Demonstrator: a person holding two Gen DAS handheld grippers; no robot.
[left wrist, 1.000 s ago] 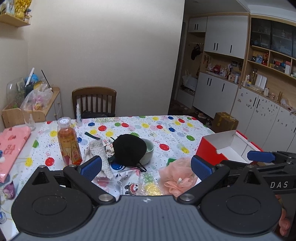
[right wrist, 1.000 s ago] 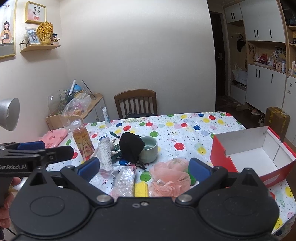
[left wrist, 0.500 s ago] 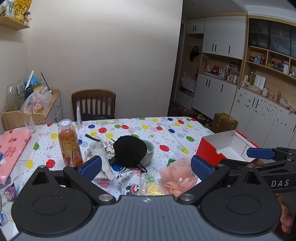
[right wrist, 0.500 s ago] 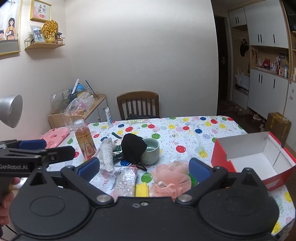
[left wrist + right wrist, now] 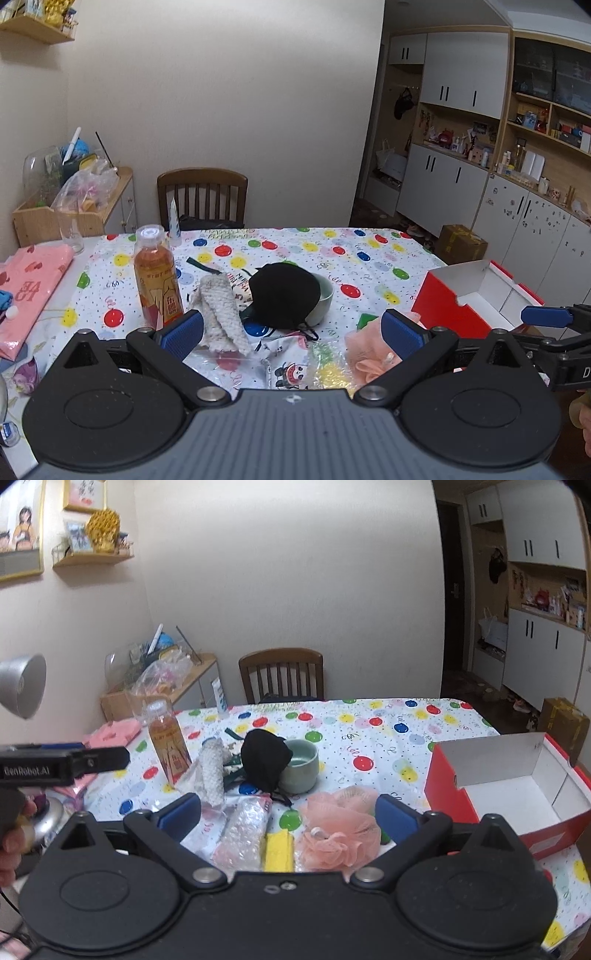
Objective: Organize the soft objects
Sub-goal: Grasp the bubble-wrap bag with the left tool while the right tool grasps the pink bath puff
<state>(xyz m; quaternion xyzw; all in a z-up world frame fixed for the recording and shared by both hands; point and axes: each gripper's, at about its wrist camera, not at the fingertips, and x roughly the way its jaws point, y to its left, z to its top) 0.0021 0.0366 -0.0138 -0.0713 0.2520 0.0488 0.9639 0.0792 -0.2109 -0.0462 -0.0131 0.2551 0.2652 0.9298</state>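
A pink mesh bath puff (image 5: 341,830) lies near the table's front edge, also seen as the puff (image 5: 369,354) in the left wrist view. A black face mask (image 5: 282,295) drapes over a pale green cup (image 5: 301,766). A white knitted cloth (image 5: 219,314) lies beside an orange drink bottle (image 5: 157,275). A yellow sponge (image 5: 279,851) and a bubble-wrap bag (image 5: 245,829) sit in front. An open red box (image 5: 517,797) stands at the right. My left gripper (image 5: 291,328) and right gripper (image 5: 288,812) hover open above the front items, holding nothing.
The table carries a balloon-print cloth (image 5: 332,254). A wooden chair (image 5: 202,197) stands at the far side. Pink fabric (image 5: 26,284) lies at the left edge, by a cluttered side cabinet (image 5: 74,199). A printed pouch (image 5: 288,360) lies in front. Cupboards (image 5: 461,184) line the right wall.
Both grippers have tilted slightly, so the table scene sits a little lower and closer in both views. Nothing on the table has moved and both stay open.
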